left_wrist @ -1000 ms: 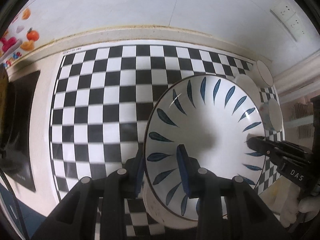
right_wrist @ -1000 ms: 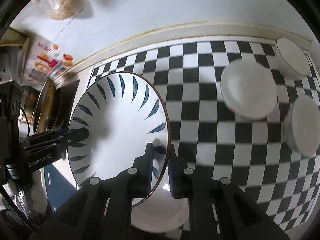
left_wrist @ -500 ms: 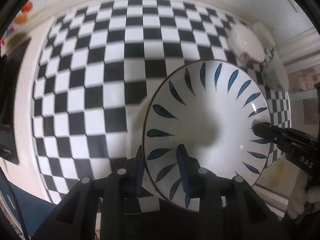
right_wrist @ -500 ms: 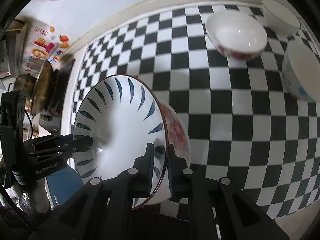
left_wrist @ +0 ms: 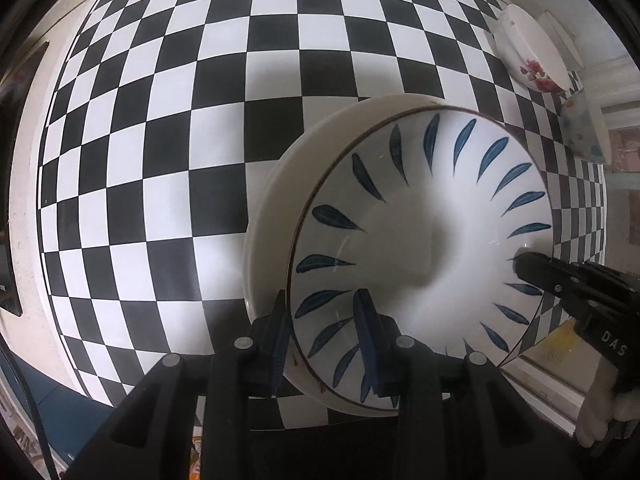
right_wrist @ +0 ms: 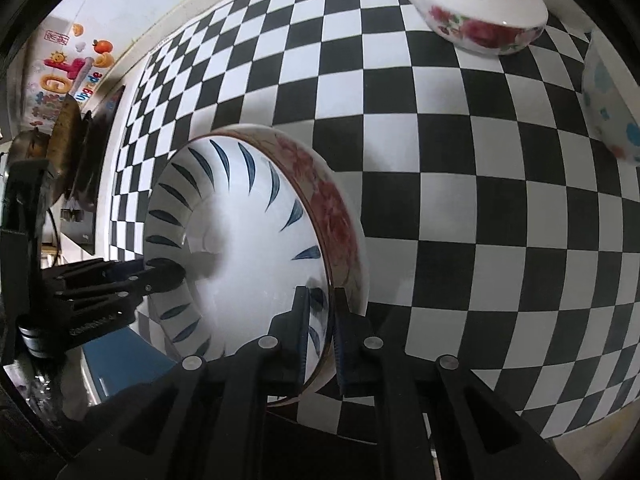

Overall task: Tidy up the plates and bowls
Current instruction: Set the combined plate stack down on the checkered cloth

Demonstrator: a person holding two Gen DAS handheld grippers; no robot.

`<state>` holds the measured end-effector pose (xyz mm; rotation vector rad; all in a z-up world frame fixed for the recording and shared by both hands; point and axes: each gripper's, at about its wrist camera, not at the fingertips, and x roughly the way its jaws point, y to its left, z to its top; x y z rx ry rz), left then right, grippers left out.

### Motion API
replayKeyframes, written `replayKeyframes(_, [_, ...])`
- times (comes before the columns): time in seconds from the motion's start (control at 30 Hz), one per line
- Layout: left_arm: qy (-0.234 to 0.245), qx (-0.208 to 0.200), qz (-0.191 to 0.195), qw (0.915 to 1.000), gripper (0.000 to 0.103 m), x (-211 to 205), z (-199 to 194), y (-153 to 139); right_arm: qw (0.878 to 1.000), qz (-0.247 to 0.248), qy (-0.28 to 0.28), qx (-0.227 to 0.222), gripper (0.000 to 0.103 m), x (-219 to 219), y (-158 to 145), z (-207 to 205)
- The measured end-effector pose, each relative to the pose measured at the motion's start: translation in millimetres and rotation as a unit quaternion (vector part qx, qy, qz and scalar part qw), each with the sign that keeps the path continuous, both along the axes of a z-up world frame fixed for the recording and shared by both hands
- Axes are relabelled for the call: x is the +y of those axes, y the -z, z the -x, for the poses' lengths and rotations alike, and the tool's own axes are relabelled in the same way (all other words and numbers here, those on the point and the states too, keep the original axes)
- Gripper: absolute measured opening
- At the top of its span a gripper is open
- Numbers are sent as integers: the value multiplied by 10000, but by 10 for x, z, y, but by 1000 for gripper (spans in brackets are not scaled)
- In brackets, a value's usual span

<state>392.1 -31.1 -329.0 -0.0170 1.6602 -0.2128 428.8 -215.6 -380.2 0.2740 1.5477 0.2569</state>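
- Leaf-pattern bowl (left_wrist: pixel 424 240): nested in a rose-pattern bowl (right_wrist: pixel 336 216), just above or on the checkered counter (left_wrist: pixel 180 160); contact cannot be told.
- Left gripper (left_wrist: pixel 324 344): jaws narrow, clamped across both bowls' rims.
- Right gripper (right_wrist: pixel 320 332): jaws nearly closed, pinching the opposite rim.
- Step in hand, as judged: setting the nested pair down.
- Next: settle flat, then release both sides together.
- Also: floral bowl (right_wrist: pixel 476 12) and dotted bowl (right_wrist: pixel 612 96), well apart.

left tongs (left_wrist: pixel 322 334): point straight down, fingers clamped across a rim, one pad inside, one outside | right tongs (right_wrist: pixel 320 330): tilted steeply down, nearly closed on the opposite rim (thin wall between the pads) | each tongs shows at the edge of the other's view | gloved hand (left_wrist: pixel 608 420) behind right tongs
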Motion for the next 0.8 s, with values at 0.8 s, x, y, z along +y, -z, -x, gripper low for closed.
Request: replayKeyframes(0.8, [-202,259,-467,9984,29,-179,43,52,9982,528,62,273,13,107,-59,-139])
